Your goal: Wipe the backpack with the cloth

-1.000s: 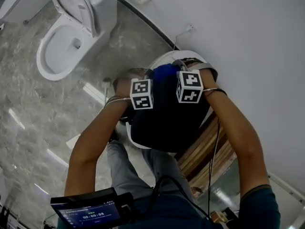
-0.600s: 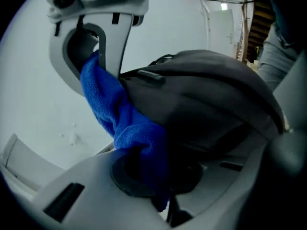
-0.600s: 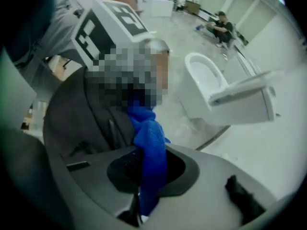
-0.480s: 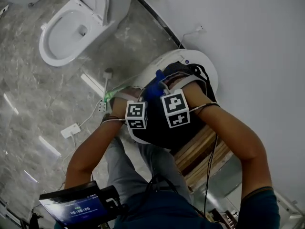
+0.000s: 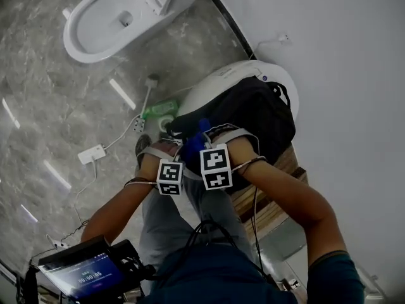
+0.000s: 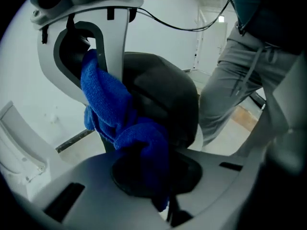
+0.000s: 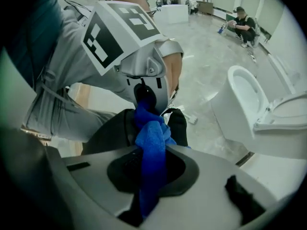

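Observation:
A black backpack point(image 5: 250, 109) lies on a white rounded stand point(image 5: 215, 84) by the wall. A blue cloth point(image 5: 193, 145) is stretched between my two grippers at the backpack's near edge. My left gripper point(image 5: 179, 157) is shut on one end of the cloth point(image 6: 125, 128), with the backpack point(image 6: 168, 99) just behind it. My right gripper point(image 5: 206, 143) is shut on the other end of the cloth point(image 7: 151, 145), which runs up into the left gripper's jaws under its marker cube point(image 7: 120, 30). Whether the cloth touches the backpack cannot be told.
A white toilet point(image 5: 117, 14) stands at the upper left on the grey marble floor. A green item point(image 5: 158, 111), a white power strip point(image 5: 92, 152) and cables lie on the floor. Wooden boards point(image 5: 269, 198) lie under the stand. A screen point(image 5: 82, 274) hangs at my waist.
Both grippers, with the cloth between them, have come down off the top of the backpack toward my body. More of the backpack now shows beyond them.

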Demonstrator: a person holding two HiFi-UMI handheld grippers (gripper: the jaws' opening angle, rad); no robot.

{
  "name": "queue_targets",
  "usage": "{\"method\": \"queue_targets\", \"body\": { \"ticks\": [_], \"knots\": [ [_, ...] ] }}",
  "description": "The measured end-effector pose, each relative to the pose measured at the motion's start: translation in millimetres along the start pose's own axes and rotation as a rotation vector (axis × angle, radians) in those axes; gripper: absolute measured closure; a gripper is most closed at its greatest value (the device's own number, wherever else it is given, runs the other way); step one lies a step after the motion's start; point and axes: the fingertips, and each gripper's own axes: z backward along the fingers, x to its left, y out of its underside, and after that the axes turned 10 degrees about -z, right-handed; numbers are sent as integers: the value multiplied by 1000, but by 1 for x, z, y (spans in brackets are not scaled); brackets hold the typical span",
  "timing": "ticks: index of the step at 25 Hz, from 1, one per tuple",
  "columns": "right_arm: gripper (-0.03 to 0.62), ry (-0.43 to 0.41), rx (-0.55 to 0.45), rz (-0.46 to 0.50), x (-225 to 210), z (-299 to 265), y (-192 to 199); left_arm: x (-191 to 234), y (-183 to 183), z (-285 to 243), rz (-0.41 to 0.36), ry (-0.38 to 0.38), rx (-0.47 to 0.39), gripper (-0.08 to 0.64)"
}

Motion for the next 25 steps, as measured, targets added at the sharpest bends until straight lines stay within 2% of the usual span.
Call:
{"method": "queue_targets", "body": {
  "ticks": [4,6,8,12,14,16,17,19,21,23,25],
  "knots": [
    [561,45,-15,-118,26,-4,-30,-32,4,8,114,35,15,531],
    [561,50,-47,-211,44,-2,-45,-53,0,10,169,68,18,531],
    [561,68,-89,-313,59,-4,-57,-65,-1,9,239,61,18,531],
    [561,127,-206,-567,70,-17,-66,-69,8,8,451,74,-3,531],
    [561,146,-315,-735,71,-19,-65,-72,6,9,556,73,-27,531],
    [561,147,-513,-987,72,-8,-66,-72,2,20,616,46,-56,531],
    [561,125,-645,-1167,74,-4,-68,-71,6,29,615,31,-59,531],
    [561,54,-909,-1575,76,-6,-73,-68,31,45,555,15,-20,531],
    [561,-4,-1111,-1908,74,-22,-77,-62,64,49,473,14,55,531],
    [561,-64,-1268,-2169,73,-40,-79,-47,84,46,392,19,119,531],
    [561,-62,-1380,-2339,77,-47,-69,-33,81,36,330,37,141,531]
  ]
}}
